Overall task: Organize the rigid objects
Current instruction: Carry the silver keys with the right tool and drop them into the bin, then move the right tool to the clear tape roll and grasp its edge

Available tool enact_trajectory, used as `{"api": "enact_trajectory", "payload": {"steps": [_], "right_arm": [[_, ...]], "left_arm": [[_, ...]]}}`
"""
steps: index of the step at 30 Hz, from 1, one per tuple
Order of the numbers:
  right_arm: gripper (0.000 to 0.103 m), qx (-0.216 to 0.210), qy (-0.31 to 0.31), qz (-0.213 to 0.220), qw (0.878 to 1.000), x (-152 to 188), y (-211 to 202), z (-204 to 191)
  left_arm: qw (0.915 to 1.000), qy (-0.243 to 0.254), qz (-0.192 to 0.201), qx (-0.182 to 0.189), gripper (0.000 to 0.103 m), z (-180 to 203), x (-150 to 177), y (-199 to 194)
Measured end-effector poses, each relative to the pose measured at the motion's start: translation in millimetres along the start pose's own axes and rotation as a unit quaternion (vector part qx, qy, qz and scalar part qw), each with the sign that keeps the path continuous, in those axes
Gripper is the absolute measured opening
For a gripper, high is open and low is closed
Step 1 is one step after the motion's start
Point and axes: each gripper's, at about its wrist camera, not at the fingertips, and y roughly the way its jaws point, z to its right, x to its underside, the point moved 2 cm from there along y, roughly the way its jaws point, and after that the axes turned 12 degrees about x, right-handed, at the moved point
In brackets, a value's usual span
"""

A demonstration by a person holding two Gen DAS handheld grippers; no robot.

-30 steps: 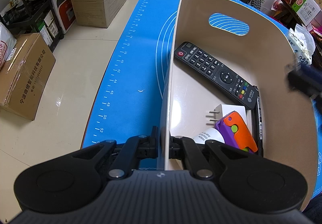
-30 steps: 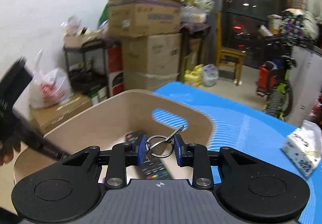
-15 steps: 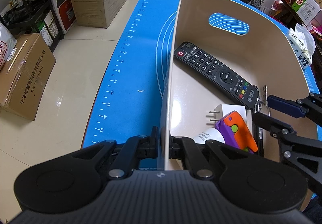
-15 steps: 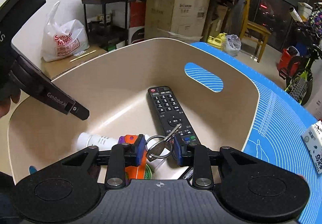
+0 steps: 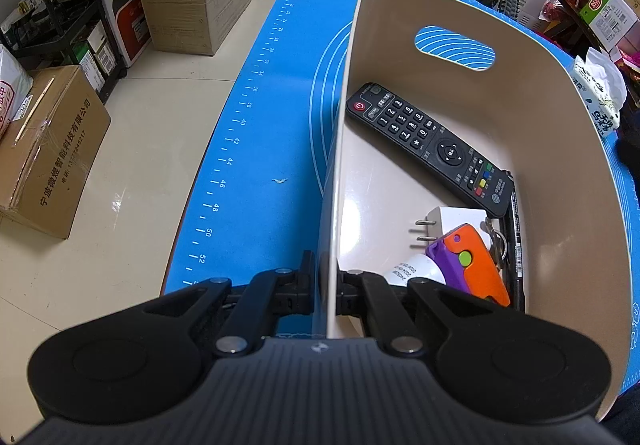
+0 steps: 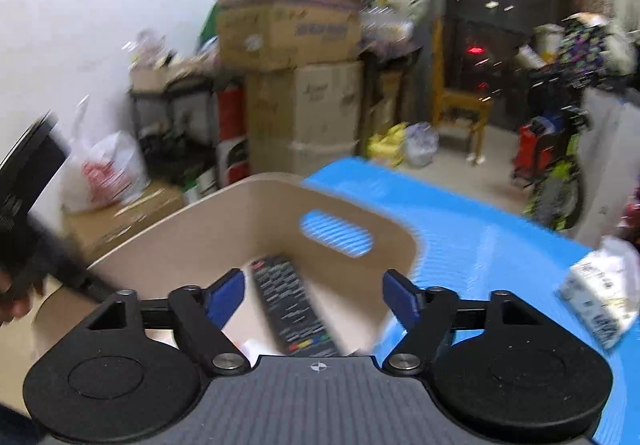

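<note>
both wrist views close, share bin

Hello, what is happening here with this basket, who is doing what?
A person is sorting small things into a beige basket on a blue mat. The left tool is shut on the basket's wall. The right tool is above the basket, its jaws opening with nothing between them. Inside lie a remote control, a white plug, an orange and purple toy and keys.
</note>
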Motion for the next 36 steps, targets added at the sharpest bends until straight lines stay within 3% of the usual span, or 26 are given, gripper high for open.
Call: {"api": "enact_trajectory", "payload": {"steps": [6, 10, 17, 23, 29, 36], "right_arm": [[0.094, 0.073, 0.055, -0.008, 0.996, 1.8, 9.3, 61.9], [0.096, 0.106, 0.091, -0.047, 0.989, 14.7, 27.2, 101.1], [0.097, 0.144, 0.068, -0.136, 0.978, 56.7, 61.3, 136.6], [0.096, 0.142, 0.034, -0.192, 0.971, 83.2, 84.3, 143.2], [0.080, 0.139, 0.039, -0.213, 0.966, 96.7, 97.5, 146.7], [0.049, 0.144, 0.027, -0.220, 0.964, 103.7, 100.8, 140.5]], "left_arm": [[1.0000, 0.000, 0.000, 0.000, 0.006, 0.4, 0.1, 0.1], [1.0000, 0.000, 0.000, 0.000, 0.006, 0.2, 0.2, 0.1], [1.0000, -0.001, 0.000, 0.001, 0.006, 0.1, 0.2, 0.7], [1.0000, 0.000, 0.000, -0.001, 0.006, 0.8, 0.6, 1.4], [1.0000, 0.000, 0.000, -0.001, 0.006, 0.5, 0.5, 1.6], [1.0000, 0.000, -0.001, -0.001, 0.006, 0.8, 0.5, 1.7]]}}
